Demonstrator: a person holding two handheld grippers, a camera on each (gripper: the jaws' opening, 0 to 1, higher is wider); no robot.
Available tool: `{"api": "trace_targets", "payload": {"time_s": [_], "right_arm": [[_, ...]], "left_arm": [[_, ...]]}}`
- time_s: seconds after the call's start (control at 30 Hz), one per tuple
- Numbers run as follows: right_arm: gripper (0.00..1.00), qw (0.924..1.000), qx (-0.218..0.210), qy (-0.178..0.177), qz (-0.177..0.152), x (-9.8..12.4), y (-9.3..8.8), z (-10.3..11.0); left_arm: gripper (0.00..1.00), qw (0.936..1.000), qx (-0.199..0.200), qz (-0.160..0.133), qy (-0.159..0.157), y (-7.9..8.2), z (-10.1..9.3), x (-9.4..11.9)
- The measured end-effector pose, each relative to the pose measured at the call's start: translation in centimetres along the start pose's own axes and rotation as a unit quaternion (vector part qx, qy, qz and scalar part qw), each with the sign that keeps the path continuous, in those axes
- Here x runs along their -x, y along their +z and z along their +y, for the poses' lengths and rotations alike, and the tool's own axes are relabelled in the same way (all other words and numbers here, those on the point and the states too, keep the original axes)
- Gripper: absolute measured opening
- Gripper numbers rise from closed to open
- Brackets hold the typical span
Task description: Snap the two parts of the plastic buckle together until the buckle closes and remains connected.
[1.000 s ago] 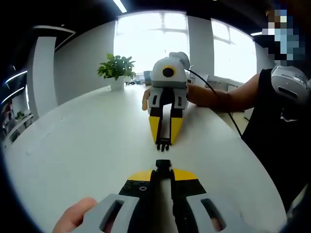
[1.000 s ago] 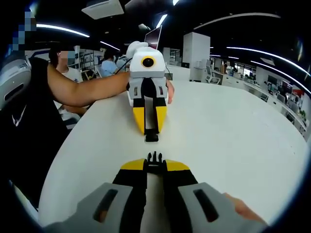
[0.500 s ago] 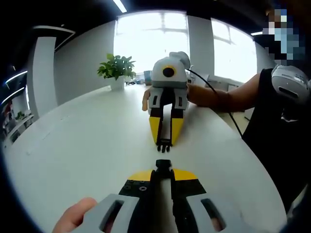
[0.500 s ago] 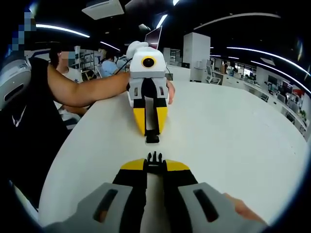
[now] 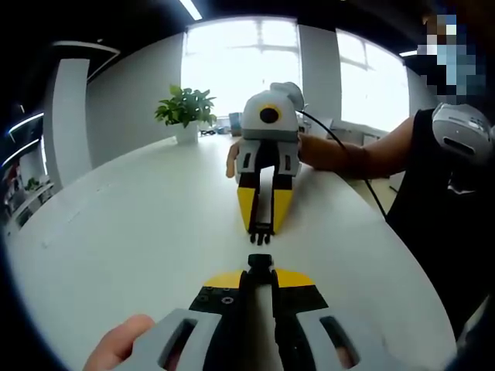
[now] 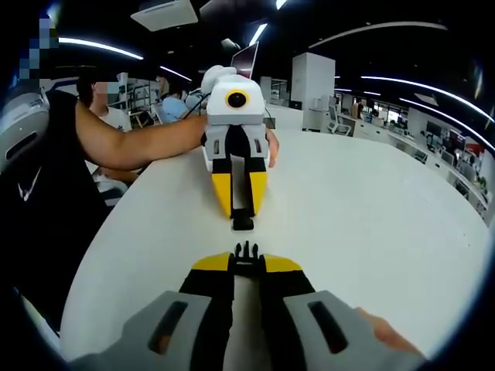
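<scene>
In the left gripper view my left gripper (image 5: 260, 275) is shut on the black socket half of the buckle (image 5: 260, 263). Facing it tip to tip, the right gripper (image 5: 261, 222) holds the pronged half (image 5: 261, 232). A small gap separates the two halves, just above the white table (image 5: 139, 224). From the right gripper view, my right gripper (image 6: 246, 263) is shut on the pronged half (image 6: 246, 250), prongs pointing away. The left gripper (image 6: 242, 212) opposite carries the socket half (image 6: 243, 222), lined up with the prongs.
A potted plant (image 5: 186, 110) stands at the table's far end by the windows. A person's forearm (image 6: 147, 143) reaches in from the left of the right gripper view. The table edge (image 6: 93, 255) curves close on that side. Office desks (image 6: 387, 127) lie beyond.
The two buckle halves have crept slightly closer together, and the gap between them is a little narrower. Both grippers stay shut on their parts.
</scene>
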State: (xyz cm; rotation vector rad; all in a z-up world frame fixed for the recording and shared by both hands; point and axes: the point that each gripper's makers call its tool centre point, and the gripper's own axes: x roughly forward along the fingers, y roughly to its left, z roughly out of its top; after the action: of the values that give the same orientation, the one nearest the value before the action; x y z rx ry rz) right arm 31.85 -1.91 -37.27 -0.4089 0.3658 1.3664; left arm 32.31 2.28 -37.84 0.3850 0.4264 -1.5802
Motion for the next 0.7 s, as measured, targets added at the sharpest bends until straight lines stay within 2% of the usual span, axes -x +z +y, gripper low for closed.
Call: {"api": "trace_targets", "payload": {"time_s": [0.7], "right_arm": [[0.12, 1.0, 0.002, 0.003, -0.004, -0.17, 0.13, 0.01]], "left_arm": [[0.11, 1.0, -0.001, -0.001, 0.0, 0.18, -0.05, -0.3]]}}
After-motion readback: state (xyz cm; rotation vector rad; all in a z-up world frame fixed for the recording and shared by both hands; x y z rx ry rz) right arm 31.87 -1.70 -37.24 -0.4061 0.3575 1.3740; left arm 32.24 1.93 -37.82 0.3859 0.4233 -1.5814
